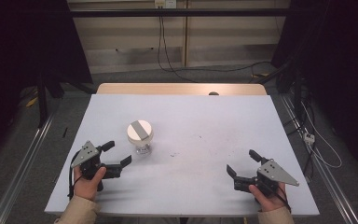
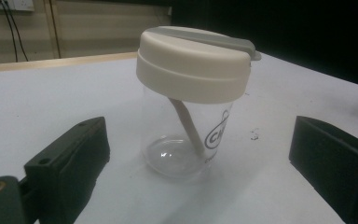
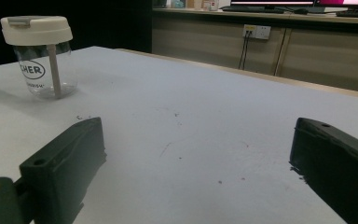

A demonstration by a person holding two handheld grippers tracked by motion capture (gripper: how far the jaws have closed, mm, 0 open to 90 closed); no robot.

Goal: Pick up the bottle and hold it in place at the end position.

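Note:
A clear plastic cup point(image 1: 141, 138) with a cream lid and a grey flip tab stands upright on the white table cover, left of centre. Seen from the left gripper view, the cup point(image 2: 191, 107) has a straw tube inside and black lettering on its side. My left gripper point(image 1: 117, 153) is open just left of the cup, with its jaws pointed at it and apart from it. My right gripper point(image 1: 244, 161) is open near the front right of the table, nothing between its jaws. The cup point(image 3: 41, 56) stands far off at the upper left of the right gripper view.
The white cover point(image 1: 200, 121) has small dark specks point(image 1: 174, 153) near its middle. A wooden table edge point(image 1: 182, 88) shows at the back. Cables point(image 1: 165, 51) hang from a wall socket behind, and a power strip point(image 1: 309, 137) lies on the floor to the right.

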